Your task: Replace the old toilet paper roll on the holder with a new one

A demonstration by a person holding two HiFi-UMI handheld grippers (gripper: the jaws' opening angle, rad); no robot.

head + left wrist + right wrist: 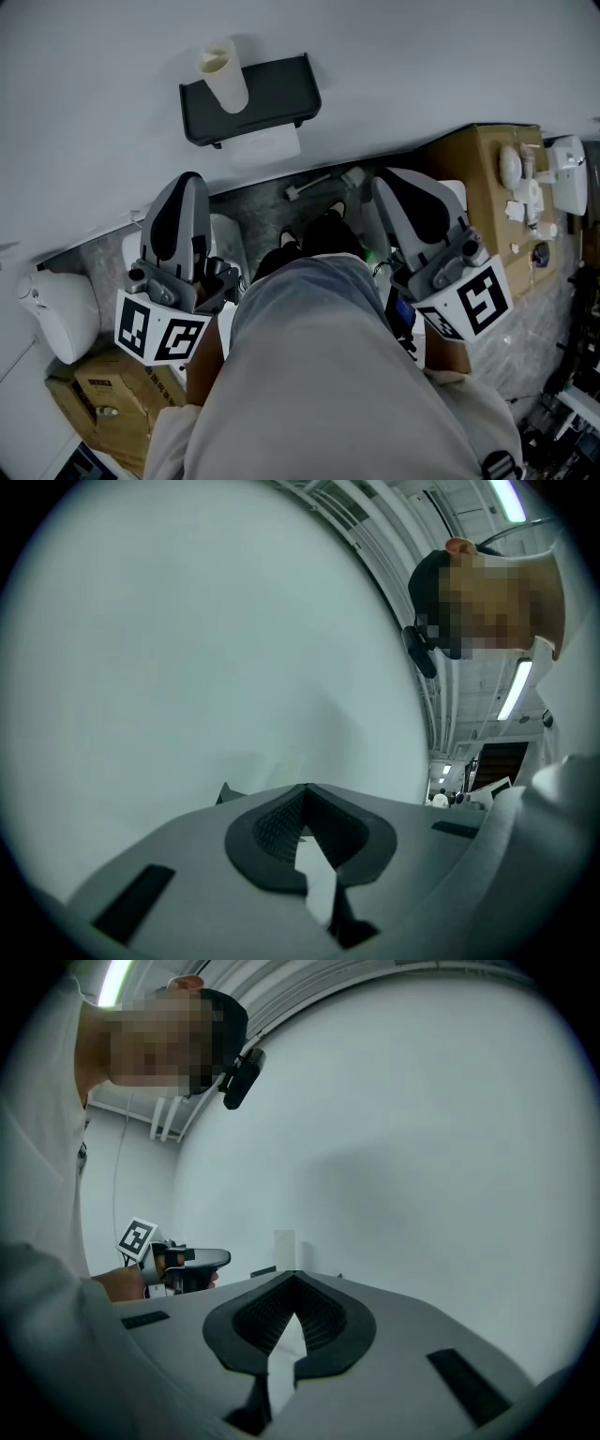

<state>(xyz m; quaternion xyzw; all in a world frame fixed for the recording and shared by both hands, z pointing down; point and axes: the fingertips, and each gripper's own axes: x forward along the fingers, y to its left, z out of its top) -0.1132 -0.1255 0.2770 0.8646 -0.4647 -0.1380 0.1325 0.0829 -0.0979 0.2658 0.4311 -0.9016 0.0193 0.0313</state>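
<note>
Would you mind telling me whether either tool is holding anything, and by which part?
Nothing is held: the left tool and the right tool are both shut and empty.

Workshop-like hall: ceiling strip lights [515, 688], cardboard boxes [469, 164], paper holder [267, 94] on bare white wall [431, 56].

The grey right gripper [295, 1276] is pointing at a plain pale wall [422, 1147], its 2 black-padded jaws pressing together on nothing. Just beyond its tips, a pale upright tube [284, 1247] is standing. At left, a hand [117, 1284] is holding the grey left gripper [223, 1258].
</note>
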